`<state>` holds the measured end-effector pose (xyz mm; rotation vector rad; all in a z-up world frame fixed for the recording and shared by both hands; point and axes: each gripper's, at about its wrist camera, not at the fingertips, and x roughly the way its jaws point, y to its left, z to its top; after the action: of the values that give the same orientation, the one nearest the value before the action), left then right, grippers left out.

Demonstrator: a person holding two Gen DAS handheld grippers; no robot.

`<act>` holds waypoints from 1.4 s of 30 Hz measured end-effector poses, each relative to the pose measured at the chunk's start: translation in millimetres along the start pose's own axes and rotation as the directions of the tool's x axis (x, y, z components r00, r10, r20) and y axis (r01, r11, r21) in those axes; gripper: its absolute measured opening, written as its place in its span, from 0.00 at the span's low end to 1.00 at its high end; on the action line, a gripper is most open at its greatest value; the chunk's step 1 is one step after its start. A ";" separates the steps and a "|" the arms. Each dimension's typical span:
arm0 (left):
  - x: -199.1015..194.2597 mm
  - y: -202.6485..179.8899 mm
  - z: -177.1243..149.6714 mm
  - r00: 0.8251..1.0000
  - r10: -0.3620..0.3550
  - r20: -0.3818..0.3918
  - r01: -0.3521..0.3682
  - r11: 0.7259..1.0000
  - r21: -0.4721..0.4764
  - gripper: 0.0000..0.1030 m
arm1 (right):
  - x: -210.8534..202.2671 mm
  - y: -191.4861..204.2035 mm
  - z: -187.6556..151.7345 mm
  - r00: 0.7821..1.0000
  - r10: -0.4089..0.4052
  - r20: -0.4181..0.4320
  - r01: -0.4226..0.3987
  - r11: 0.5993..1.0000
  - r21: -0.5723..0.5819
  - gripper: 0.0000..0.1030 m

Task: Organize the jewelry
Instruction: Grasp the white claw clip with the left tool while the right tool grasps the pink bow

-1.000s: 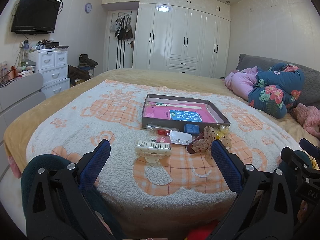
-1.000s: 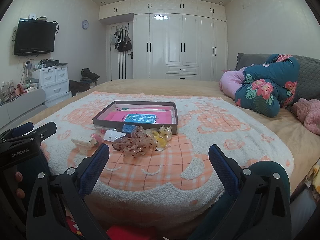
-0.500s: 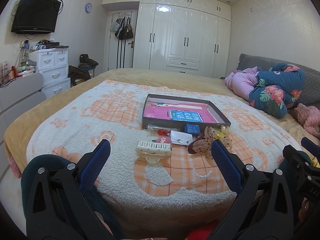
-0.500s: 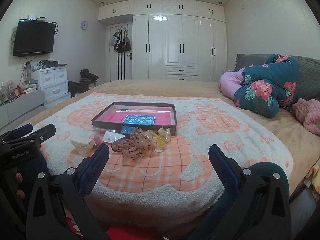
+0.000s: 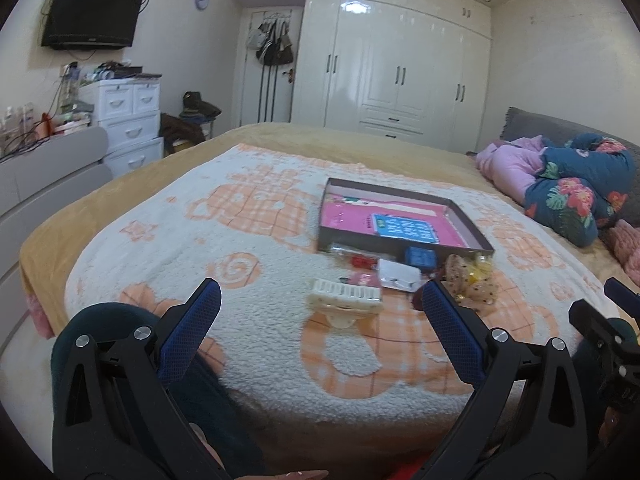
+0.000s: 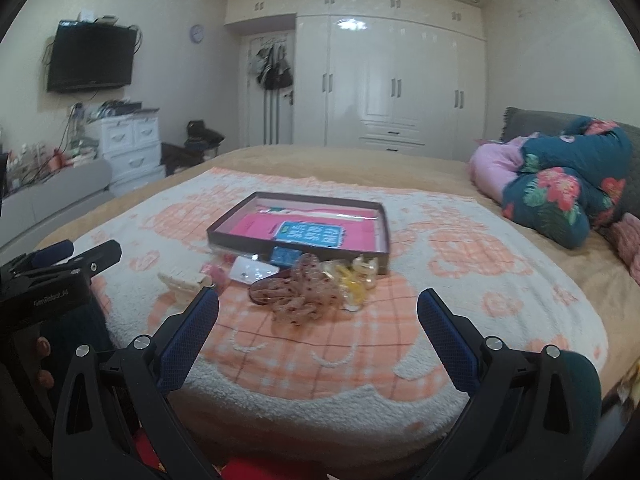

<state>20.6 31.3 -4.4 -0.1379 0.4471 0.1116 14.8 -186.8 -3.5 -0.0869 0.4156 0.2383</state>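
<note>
A shallow dark box [image 5: 404,237] [image 6: 240,236] with a pink floor and a blue card lies on the bed's orange-and-white blanket. In front of it lie hair and jewelry pieces: a cream claw clip [image 5: 344,301] [image 6: 180,283], a white card [image 5: 398,273] [image 6: 254,271], a small blue box [image 5: 419,257] [image 6: 285,256], spotted pink clips [image 5: 472,284] [image 6: 300,295] and yellow clips [image 6: 358,276]. My left gripper [image 5: 320,305] is open, short of the cream clip. My right gripper [image 6: 318,309] is open, just short of the spotted clips. Neither holds anything.
Folded quilts [image 5: 576,184] [image 6: 560,176] lie at the bed's right. White drawers [image 5: 128,116] and a grey bench [image 5: 48,168] stand at the left, wardrobes [image 6: 392,80] behind. A person's knees show under both grippers.
Both grippers have tilted and shifted a little toward the bed, so the items appear slightly nearer. Both stay open and nothing on the blanket has moved.
</note>
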 end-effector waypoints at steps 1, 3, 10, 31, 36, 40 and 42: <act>2.6 3.0 0.8 1.000 0.005 -0.010 -0.005 1.000 -0.008 0.90 | 4.4 2.0 1.3 1.000 0.009 -0.010 -0.009 1.000 -0.010 0.94; 7.3 7.4 1.8 1.000 0.015 -0.026 -0.016 1.000 -0.019 0.90 | 13.1 6.9 3.9 0.999 0.033 -0.026 -0.033 0.999 -0.027 0.94; 40.8 18.8 1.8 0.989 0.006 -0.146 -0.012 0.999 -0.044 0.90 | 50.4 14.5 11.0 0.990 0.074 -0.120 -0.083 0.994 -0.065 0.94; 123.7 -4.0 -1.5 0.921 -0.073 -0.382 0.095 0.995 0.038 0.90 | 154.6 1.0 -4.3 0.929 0.102 -0.354 -0.130 0.990 -0.056 0.75; 135.6 -12.1 -5.0 0.912 -0.072 -0.405 0.102 0.993 0.053 0.90 | 168.5 3.6 -9.6 0.915 0.105 -0.389 -0.139 0.988 -0.060 0.44; 144.3 -16.4 -8.0 0.901 -0.070 -0.427 0.103 0.993 0.055 0.89 | 168.2 -0.4 -13.3 0.919 0.100 -0.382 -0.134 0.989 -0.063 0.29; 147.6 -17.4 -9.2 0.897 -0.072 -0.436 0.107 0.993 0.055 0.81 | 166.4 -3.7 -13.3 0.921 0.115 -0.372 -0.143 0.989 -0.048 0.24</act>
<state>151.3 24.1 -75.3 -0.1056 0.8904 -0.0301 158.2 -156.9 -83.6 -0.1792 0.7894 0.3699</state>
